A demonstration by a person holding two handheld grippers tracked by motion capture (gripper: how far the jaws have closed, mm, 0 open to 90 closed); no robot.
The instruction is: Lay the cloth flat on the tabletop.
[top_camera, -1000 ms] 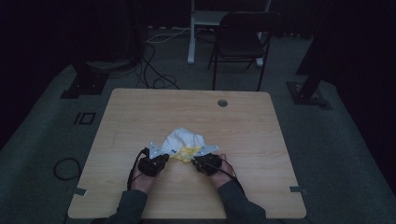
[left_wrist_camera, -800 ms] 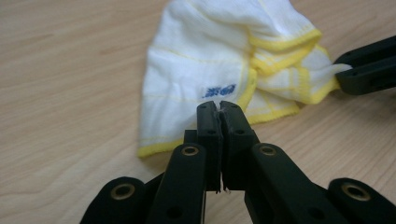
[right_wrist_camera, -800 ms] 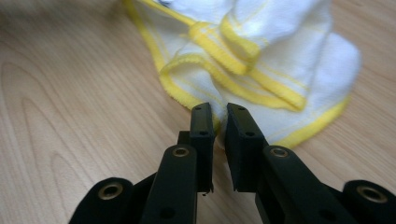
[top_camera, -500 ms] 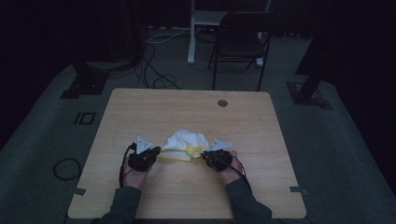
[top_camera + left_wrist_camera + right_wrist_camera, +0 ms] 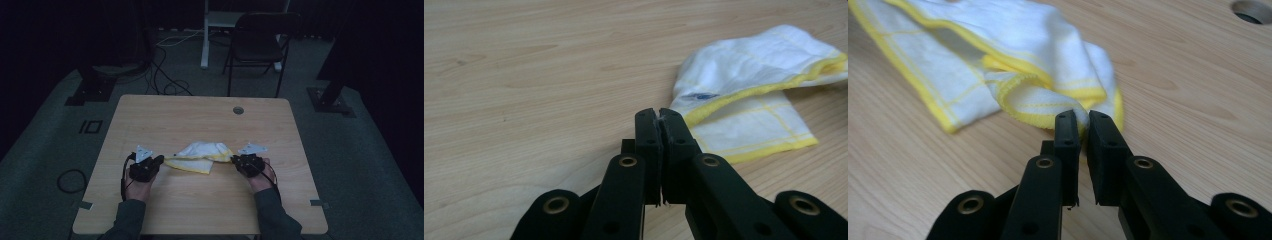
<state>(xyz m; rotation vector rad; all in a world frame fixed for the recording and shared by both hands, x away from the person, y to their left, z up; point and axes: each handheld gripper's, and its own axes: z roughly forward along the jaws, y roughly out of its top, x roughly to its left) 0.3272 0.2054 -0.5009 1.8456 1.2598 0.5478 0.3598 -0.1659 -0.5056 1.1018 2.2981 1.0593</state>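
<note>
Worktop [image 5: 200, 210] is carrying a white cloth with yellow edging [image 5: 202, 152], lying bunched at centre near the person's side. Left tool [image 5: 159, 161] is clamping the cloth's left corner, jaws pressed together on it. Right tool [image 5: 236, 161] is pinching the cloth's right edge, jaws nearly together, having just been closing. Cloth is stretching between them.

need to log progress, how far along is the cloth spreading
Done: both corners look gripped. The left gripper is shut on one corner of the white and yellow cloth, the right gripper on another. In hand: the cloth hangs stretched between them over the table. Left: its middle is folded and bunched, so flattening probably remains.
</note>
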